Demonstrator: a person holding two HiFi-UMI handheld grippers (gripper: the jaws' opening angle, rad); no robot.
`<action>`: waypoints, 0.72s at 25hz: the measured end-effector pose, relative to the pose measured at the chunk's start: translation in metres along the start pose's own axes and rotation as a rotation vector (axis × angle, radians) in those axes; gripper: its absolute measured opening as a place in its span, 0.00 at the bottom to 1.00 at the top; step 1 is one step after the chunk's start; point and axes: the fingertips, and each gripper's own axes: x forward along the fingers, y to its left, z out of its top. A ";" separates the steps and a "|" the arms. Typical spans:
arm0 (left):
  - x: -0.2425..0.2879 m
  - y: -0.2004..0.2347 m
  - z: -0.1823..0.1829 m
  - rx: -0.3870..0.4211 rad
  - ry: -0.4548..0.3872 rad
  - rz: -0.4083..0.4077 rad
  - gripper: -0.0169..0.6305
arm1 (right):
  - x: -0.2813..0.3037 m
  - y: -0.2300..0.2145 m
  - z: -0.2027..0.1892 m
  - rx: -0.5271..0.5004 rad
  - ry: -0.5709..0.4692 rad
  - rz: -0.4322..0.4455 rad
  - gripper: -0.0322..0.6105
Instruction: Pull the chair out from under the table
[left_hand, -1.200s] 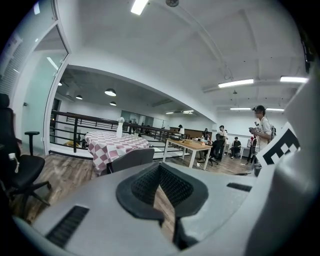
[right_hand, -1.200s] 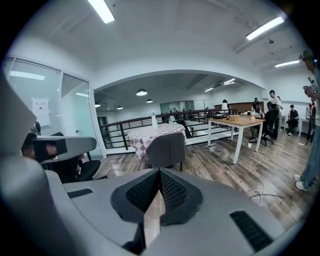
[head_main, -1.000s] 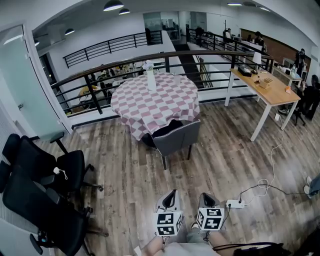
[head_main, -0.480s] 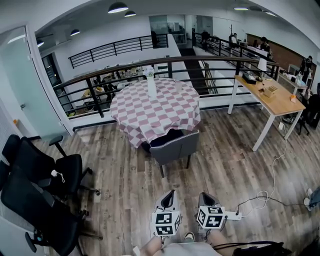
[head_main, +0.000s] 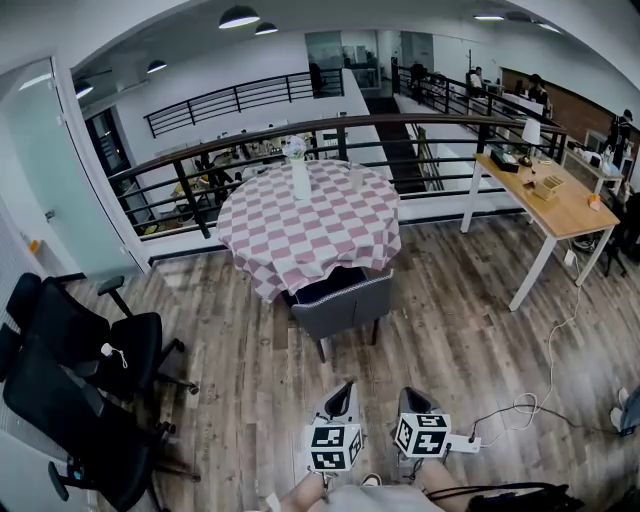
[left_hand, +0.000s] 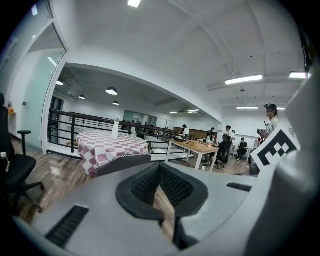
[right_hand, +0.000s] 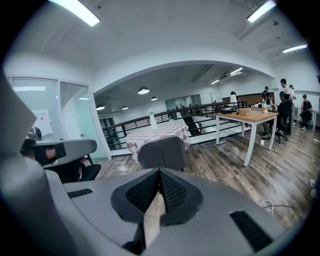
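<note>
A grey upholstered chair (head_main: 342, 306) stands tucked against the near side of a round table (head_main: 310, 220) covered by a pink-and-white checked cloth. A white vase (head_main: 300, 178) stands on the table. My left gripper (head_main: 342, 392) and right gripper (head_main: 410, 398) hang low in the head view, side by side, well short of the chair, both shut and empty. The chair's back (right_hand: 161, 151) shows straight ahead in the right gripper view, and to the left, partly behind the jaws, as the chair (left_hand: 122, 163) in the left gripper view.
Two black office chairs (head_main: 85, 370) stand at the left. A wooden desk (head_main: 545, 205) with white legs is at the right. A white power strip (head_main: 462, 442) and cable lie on the floor by my right gripper. A black railing (head_main: 190, 165) runs behind the table.
The table and chair have drawn closer and slid slightly left in the head view as I move forward. Both grippers stay shut and side by side.
</note>
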 end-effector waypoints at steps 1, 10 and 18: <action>0.004 -0.002 0.000 0.003 0.004 0.003 0.03 | 0.002 -0.004 0.002 0.001 0.001 0.003 0.07; 0.027 -0.014 -0.008 0.005 0.032 0.013 0.03 | 0.017 -0.026 0.004 0.018 0.015 0.030 0.07; 0.042 -0.012 -0.020 -0.022 0.066 0.024 0.03 | 0.033 -0.034 -0.001 0.014 0.055 0.047 0.07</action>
